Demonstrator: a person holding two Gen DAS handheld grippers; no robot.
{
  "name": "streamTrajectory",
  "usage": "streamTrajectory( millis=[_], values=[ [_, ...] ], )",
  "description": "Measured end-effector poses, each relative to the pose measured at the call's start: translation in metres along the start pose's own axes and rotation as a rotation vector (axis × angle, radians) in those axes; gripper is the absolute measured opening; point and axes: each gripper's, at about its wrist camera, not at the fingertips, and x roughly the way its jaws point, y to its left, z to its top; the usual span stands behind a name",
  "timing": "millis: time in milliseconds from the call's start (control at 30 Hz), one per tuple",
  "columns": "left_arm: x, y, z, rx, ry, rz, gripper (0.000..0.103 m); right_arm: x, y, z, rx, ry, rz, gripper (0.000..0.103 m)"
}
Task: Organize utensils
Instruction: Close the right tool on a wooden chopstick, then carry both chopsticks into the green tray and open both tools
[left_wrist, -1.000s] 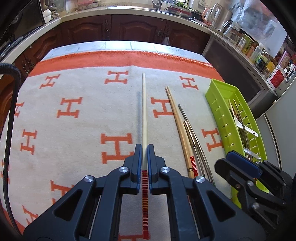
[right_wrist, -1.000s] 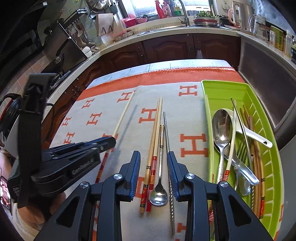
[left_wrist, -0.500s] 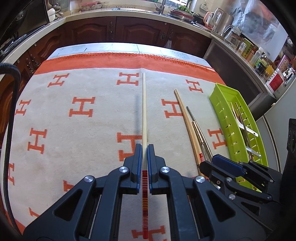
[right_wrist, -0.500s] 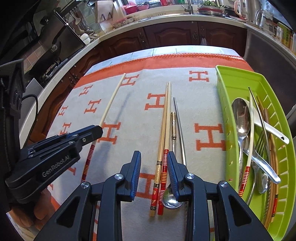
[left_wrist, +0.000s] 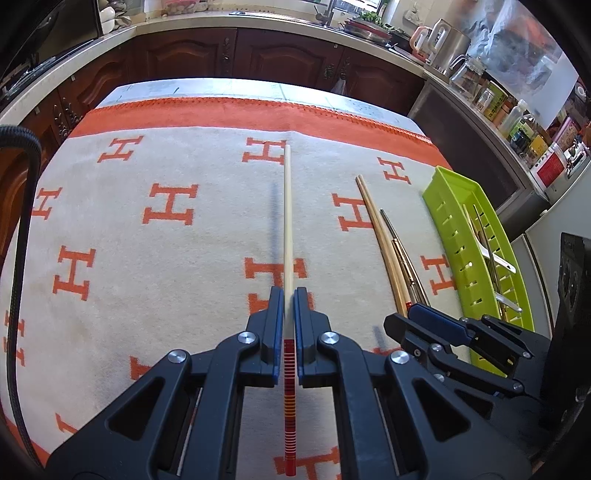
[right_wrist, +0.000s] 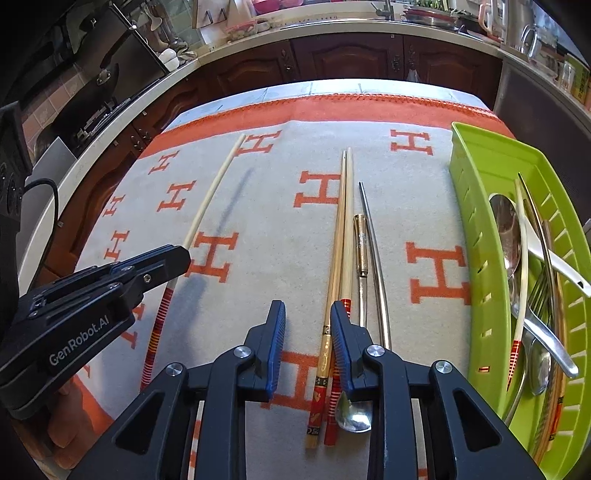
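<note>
Right wrist: chopstick pair (right_wrist: 338, 280), spoon (right_wrist: 360, 332) lie beside tray (right_wrist: 476, 206).

A long pale chopstick (left_wrist: 287, 229) with a red striped end is clamped between the closed jaws of the left gripper (left_wrist: 289, 306) and is held above the blanket (left_wrist: 166, 258). To the right of this chopstick, a pair of chopsticks (left_wrist: 380, 236) is laid on the blanket, and further right a green tray (left_wrist: 448, 206) is seen. The right gripper (left_wrist: 424, 325) is seen near the lower end of the pair.

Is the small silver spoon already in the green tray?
No, the small silver spoon lies on the patterned cloth beside two chopsticks, left of the green tray.
</note>
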Motion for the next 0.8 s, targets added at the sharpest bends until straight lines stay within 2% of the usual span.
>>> streamTrajectory(
  millis=[133,300,333,400,433,600,800],
  values=[
    [0.000,0.000,0.000,-0.002,0.000,-0.001,0.003,0.009,0.002,0.004,-0.007,0.023,-0.022,0.024],
    [0.001,0.001,0.000,-0.001,0.002,0.000,0.003,0.017,0.005,0.010,-0.030,-0.008,-0.060,0.021],
    [0.001,0.001,0.000,-0.001,0.002,0.000,0.003,0.018,0.006,0.010,-0.036,-0.013,-0.072,0.020],
    [0.000,-0.001,-0.001,0.001,0.000,0.002,0.003,0.020,0.009,0.012,-0.055,-0.026,-0.114,0.010],
    [-0.001,-0.002,-0.001,0.002,-0.002,0.003,0.003,0.020,0.009,0.012,-0.054,-0.030,-0.118,0.009],
    [-0.011,-0.011,-0.003,0.008,-0.021,0.010,0.003,0.012,-0.002,0.010,0.025,-0.025,-0.047,0.006],
    [-0.030,-0.026,0.000,0.011,-0.035,-0.022,0.003,-0.022,-0.016,0.003,0.083,-0.087,0.042,0.006]
  ],
)
